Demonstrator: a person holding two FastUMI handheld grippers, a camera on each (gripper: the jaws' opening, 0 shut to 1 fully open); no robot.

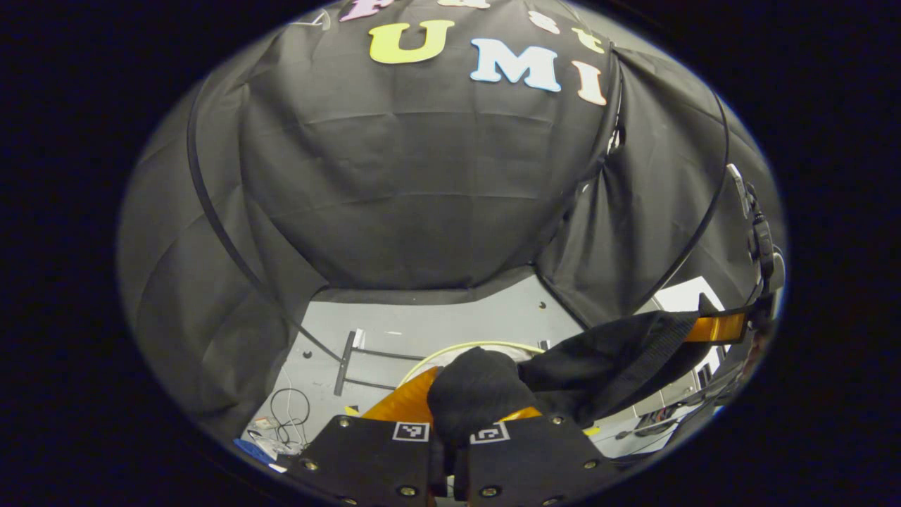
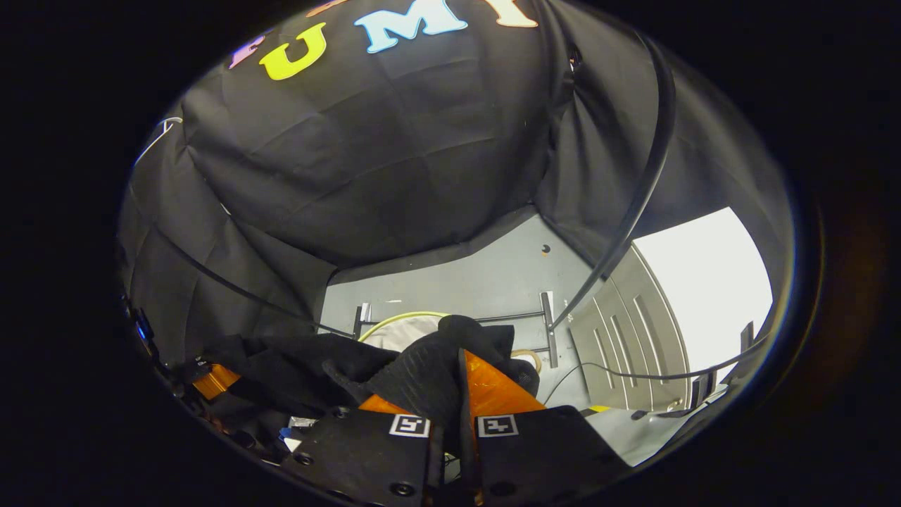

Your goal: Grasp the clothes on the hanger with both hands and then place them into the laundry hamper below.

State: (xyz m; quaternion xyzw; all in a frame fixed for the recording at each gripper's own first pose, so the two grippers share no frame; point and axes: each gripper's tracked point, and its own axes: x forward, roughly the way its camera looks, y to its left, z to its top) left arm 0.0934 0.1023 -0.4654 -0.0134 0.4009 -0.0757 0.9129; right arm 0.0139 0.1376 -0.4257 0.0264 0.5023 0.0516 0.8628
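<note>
A black garment hangs stretched between my two grippers, above the floor. In the left gripper view my left gripper is shut on a bunched end of the cloth, which hides the fingertips. The cloth runs right to the right gripper, farther off. In the right gripper view my right gripper is shut on a ribbed fold of the garment, and the rest trails left to the left gripper. The laundry hamper, with a yellow-green rim, sits just below and behind the cloth, its pale inside partly showing.
A metal rack base with thin bars lies on the grey floor around the hamper. Loose cables lie at the left. Black cloth walls close in behind and beside, with thin black poles. A bright opening is at the right.
</note>
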